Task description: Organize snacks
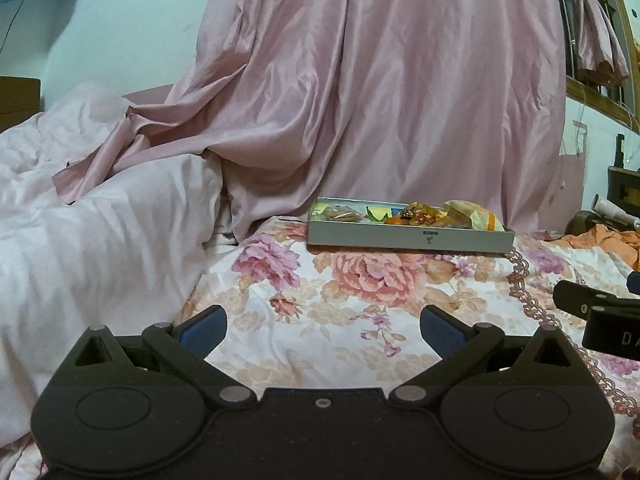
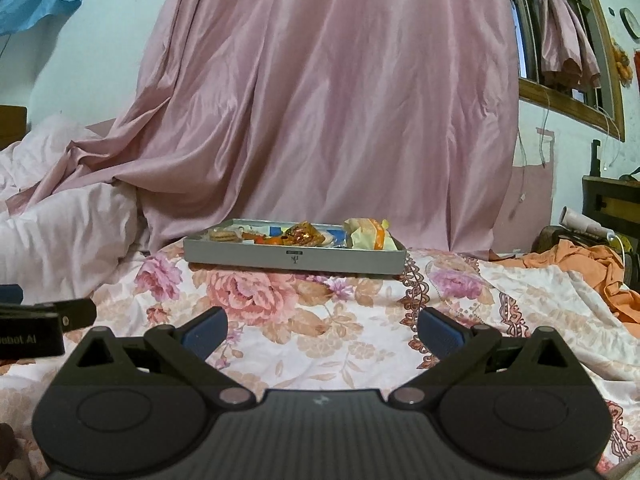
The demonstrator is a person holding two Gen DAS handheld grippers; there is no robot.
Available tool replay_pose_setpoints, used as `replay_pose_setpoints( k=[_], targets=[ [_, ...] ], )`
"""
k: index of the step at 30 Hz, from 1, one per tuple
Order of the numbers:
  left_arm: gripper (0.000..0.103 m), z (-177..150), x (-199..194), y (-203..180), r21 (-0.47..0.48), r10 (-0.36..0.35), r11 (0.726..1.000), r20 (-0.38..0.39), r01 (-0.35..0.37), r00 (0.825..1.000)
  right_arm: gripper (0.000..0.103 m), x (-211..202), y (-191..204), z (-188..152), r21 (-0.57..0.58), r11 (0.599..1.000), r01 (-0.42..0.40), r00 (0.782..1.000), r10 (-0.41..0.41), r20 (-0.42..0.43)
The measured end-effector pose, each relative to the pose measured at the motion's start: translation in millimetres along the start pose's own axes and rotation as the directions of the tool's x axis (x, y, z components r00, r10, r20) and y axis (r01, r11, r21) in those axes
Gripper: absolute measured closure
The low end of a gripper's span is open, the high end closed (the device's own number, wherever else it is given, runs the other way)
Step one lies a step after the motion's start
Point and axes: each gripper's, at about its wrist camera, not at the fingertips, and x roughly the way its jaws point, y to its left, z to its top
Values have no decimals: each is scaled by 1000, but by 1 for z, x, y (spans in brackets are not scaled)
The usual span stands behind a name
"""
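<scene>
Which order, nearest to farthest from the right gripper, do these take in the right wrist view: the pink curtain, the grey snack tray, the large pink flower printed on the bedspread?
From the open right gripper:
1. Large pink flower on the bedspread, just ahead, slightly left.
2. Grey snack tray, farther up the bed, centre.
3. Pink curtain, hanging behind the tray, at the back.

The room light is soft and a bit dim, with a pink tint. The big pink curtain (image 2: 320, 120) shines in pale streaks along its folds. A thin dark shadow sits under the grey tray (image 2: 294, 258). Both pictures bend at the edges, and the corners go black. Far things look slightly fuzzy.
</scene>
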Motion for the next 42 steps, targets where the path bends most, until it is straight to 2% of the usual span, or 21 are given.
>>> replay_pose_setpoints(
  k=[42],
  targets=[
    [1,-1,-2,1,3,13,1000,-12,-13,1000,0,3,4,-6,-43,999,-18,1000,17,-18]
  ],
)
